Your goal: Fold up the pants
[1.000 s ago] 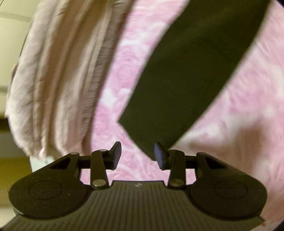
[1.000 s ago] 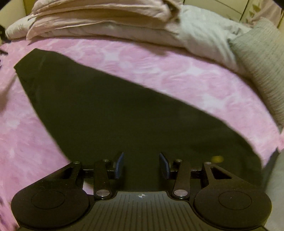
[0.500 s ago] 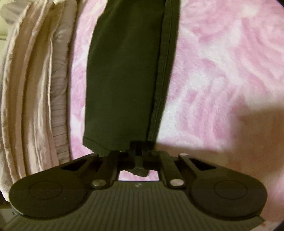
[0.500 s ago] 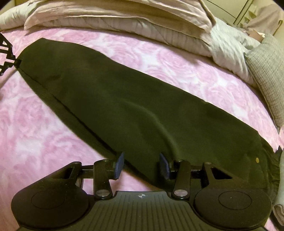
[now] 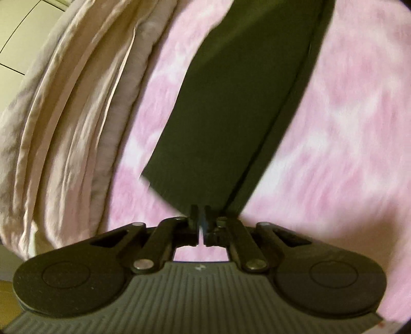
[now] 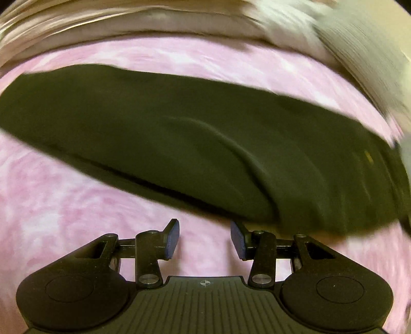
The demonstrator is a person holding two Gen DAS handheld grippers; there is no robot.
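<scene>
At lower centre, the left gripper [image 5: 201, 214] pinches the pants [image 5: 231, 108] hem, starting the fold. Right gripper [image 6: 204, 237], gaping, must catch the waist end.

Home bedroom, work surface is a bed.
Pink rose-print blanket [image 6: 77, 205] covers it; folded beige bedding [image 5: 77, 115] piled along one edge, grey pillow [image 6: 359, 51] beside.

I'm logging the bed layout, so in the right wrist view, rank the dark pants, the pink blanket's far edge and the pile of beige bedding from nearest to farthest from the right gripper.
1. Dark pants: just ahead of the open right gripper, slightly right.
2. Pink blanket's far edge: beyond the pants.
3. Beige bedding: farthest, along the top.
</scene>
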